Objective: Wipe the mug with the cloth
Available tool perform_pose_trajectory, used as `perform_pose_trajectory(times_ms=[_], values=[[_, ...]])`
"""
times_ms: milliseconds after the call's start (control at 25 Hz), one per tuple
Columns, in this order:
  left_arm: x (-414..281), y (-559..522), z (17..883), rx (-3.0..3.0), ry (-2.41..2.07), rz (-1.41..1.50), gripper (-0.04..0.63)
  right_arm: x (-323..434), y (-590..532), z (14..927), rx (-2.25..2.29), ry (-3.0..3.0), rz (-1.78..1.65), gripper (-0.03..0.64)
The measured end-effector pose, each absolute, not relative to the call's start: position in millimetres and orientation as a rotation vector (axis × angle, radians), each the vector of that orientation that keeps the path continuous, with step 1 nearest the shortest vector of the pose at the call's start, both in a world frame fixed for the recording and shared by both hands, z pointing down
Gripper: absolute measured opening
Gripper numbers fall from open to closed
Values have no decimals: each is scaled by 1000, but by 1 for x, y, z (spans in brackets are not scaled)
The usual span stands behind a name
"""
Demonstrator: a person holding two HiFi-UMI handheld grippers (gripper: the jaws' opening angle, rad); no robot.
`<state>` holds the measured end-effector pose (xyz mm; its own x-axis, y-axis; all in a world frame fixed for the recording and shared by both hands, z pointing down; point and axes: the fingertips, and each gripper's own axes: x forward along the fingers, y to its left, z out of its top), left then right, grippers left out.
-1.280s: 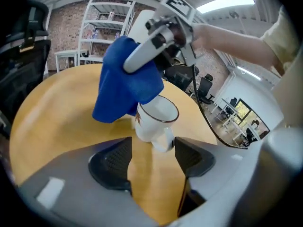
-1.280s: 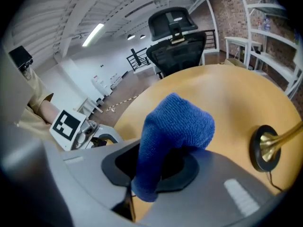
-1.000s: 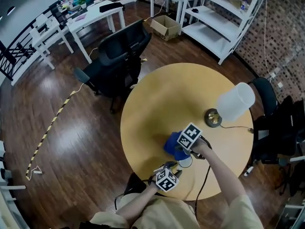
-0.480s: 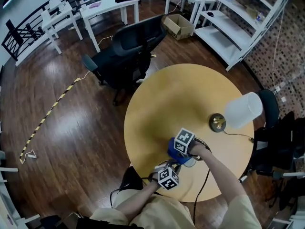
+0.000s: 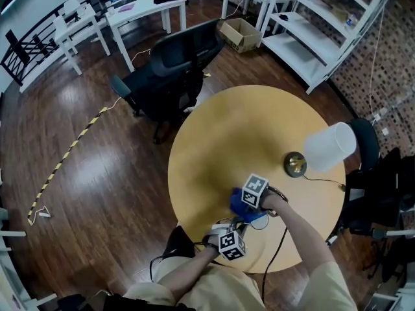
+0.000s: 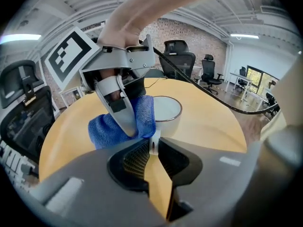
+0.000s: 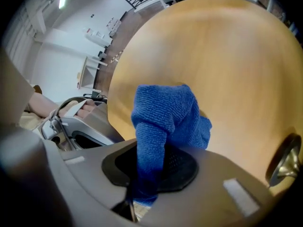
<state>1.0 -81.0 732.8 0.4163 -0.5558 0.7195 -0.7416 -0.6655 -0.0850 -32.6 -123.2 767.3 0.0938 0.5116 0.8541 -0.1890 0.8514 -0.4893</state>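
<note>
A white mug (image 6: pixel 163 110) with a dark rim stands on the round wooden table (image 5: pixel 240 135) near its front edge. My left gripper (image 6: pixel 152 148) is shut on the mug's thin white handle (image 6: pixel 154 141), low down. My right gripper (image 7: pixel 151 174) is shut on a blue cloth (image 7: pixel 163 112), which bunches out past its jaws. In the left gripper view the cloth (image 6: pixel 106 129) presses against the mug's left side beside one right finger (image 6: pixel 120 115). In the head view the cloth (image 5: pixel 241 207) and both grippers hide most of the mug.
A lamp with a white shade (image 5: pixel 329 146) and a brass base (image 5: pixel 294 165) stands on the table's right side. A black cable (image 5: pixel 275 251) runs from my right arm over the table edge. A black office chair (image 5: pixel 175 70) is behind the table.
My left gripper has come up to the mug and its jaws have shut on the handle. The right gripper has brought the cloth down against the mug.
</note>
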Motion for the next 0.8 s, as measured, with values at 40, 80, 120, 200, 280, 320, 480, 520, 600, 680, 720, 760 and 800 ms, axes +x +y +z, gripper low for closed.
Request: perform_pose_trajectory(times_ms=[40,80,120,200,280,320,480,520,600,680,720,760,800], values=[[2,-79,733,2433,-1130,1100,52,-29,-125,767,-268,-1394,560,77],[4,-78,734,2438,-1124,1105,51,-26,-126,768,-251,-1402,590,77],[6,-77,734,2443,-1118,1109,51,-22,-129,768,-233,-1410,618,77],[8,-76,737,2448,-1113,1122,52,-14,-135,771,-195,-1427,659,77],[8,-76,737,2455,-1110,1136,51,-4,-143,773,-154,-1444,673,75],[9,-76,737,2459,-1105,1139,51,2,-147,773,-133,-1450,674,75],[7,-74,737,2459,-1099,1148,51,28,-155,774,-61,-1476,740,72],[6,-73,738,2456,-1100,1149,51,35,-155,774,-46,-1485,767,72],[3,-74,739,2438,-1109,1147,51,49,-153,775,-17,-1509,821,72],[-1,-75,741,2404,-1123,1126,51,59,-148,774,17,-1552,904,72],[-3,-76,741,2388,-1129,1116,51,61,-145,773,42,-1585,970,72],[-6,-76,741,2377,-1132,1112,51,62,-143,770,71,-1627,1049,71],[-8,-77,741,2371,-1134,1114,51,62,-140,768,99,-1674,1132,71]])
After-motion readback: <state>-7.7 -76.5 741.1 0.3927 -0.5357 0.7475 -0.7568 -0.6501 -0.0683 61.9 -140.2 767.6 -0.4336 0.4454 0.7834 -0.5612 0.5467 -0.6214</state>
